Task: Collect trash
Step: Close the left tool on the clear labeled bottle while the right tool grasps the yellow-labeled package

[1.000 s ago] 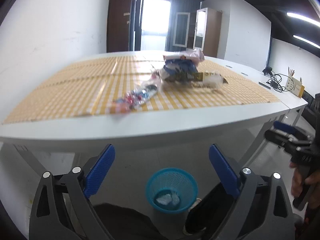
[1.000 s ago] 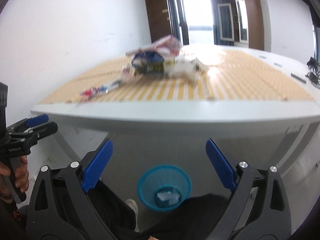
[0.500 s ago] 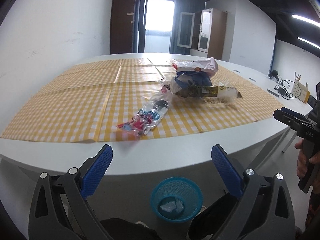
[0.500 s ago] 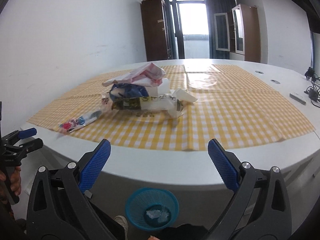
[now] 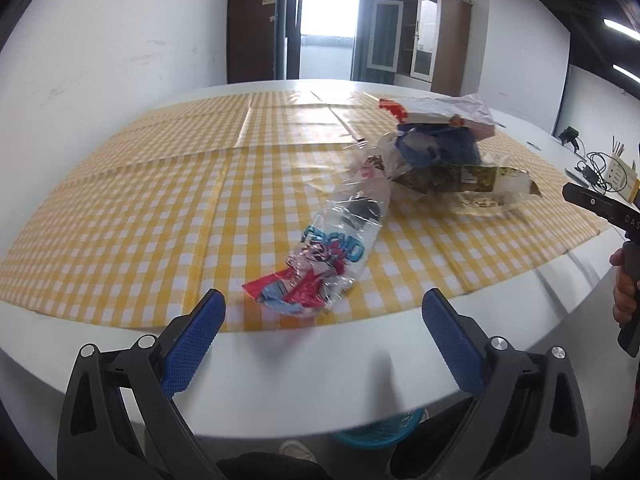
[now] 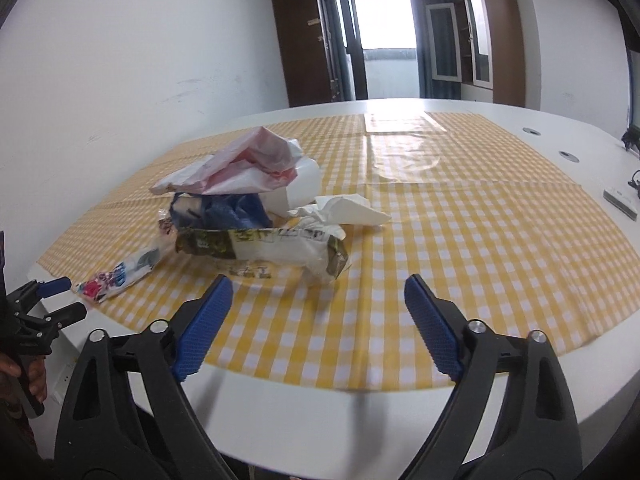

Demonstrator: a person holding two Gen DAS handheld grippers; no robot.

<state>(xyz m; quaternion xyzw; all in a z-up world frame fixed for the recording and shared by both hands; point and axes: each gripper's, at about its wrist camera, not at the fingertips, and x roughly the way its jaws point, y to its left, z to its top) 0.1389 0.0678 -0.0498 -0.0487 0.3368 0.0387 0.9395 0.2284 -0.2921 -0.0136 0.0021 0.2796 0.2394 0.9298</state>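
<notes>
Crinkled clear plastic wrapper [image 5: 334, 252] on glossy yellow-checked tablecloth [image 5: 160, 208]

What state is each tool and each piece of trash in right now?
left tool: open, empty.
right tool: open, empty.
clear printed wrapper: lying flat on the checked cloth, ungrasped.
pink-and-white bag: crumpled, topping the pile.
green-labelled wrapper: lying on its side.
white tissue: crumpled.
blue basket: on the floor, mostly hidden.

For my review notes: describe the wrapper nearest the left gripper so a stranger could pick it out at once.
On the yellow checked tablecloth, look to the near edge, apart from the heap of bags. The clear plastic wrapper lies flat and alone in front of the open left gripper, the only piece with blue lettering and a red end.
</notes>
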